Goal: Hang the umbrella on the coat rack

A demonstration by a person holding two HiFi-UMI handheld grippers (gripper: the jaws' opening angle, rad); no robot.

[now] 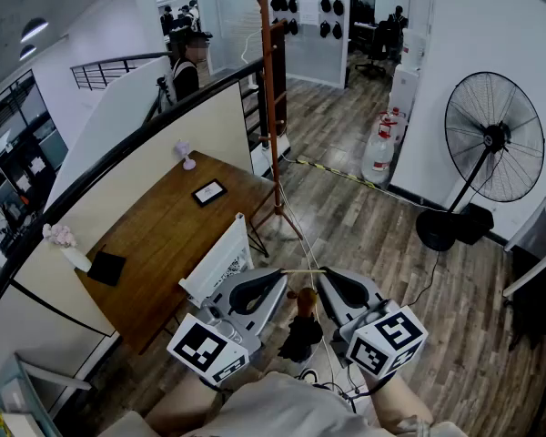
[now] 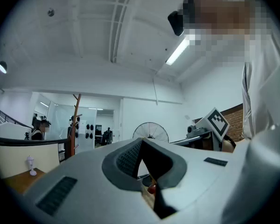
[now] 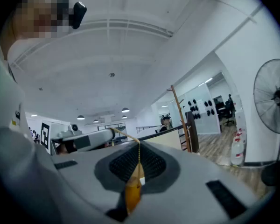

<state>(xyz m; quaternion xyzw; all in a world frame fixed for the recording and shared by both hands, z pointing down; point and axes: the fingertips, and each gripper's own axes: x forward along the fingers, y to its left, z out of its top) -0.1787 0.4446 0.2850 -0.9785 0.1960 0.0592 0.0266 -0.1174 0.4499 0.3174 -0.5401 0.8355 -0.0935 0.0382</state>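
Observation:
The umbrella [image 1: 300, 335] is black and folded, with a brown wooden handle [image 1: 306, 297], and hangs low between my two grippers. Its thin beige cord loop [image 1: 302, 271] is stretched level between them. My left gripper [image 1: 280, 277] is shut on the cord's left end and my right gripper [image 1: 326, 277] on its right end. In the right gripper view the cord [image 3: 126, 135] runs from my shut right gripper [image 3: 139, 144] toward the left one, with the handle [image 3: 133, 194] below. The left gripper [image 2: 141, 140] shows pinched tips. The reddish wooden coat rack [image 1: 271, 89] stands ahead on the floor, well beyond both grippers.
A wooden table [image 1: 164, 235] with a curved white partition lies to the left, with a white panel [image 1: 220, 260] leaning by its near corner. A black pedestal fan [image 1: 491, 148] stands at the right. Water bottles [image 1: 379, 157] sit past the rack, and a person [image 1: 184, 66] stands behind the partition.

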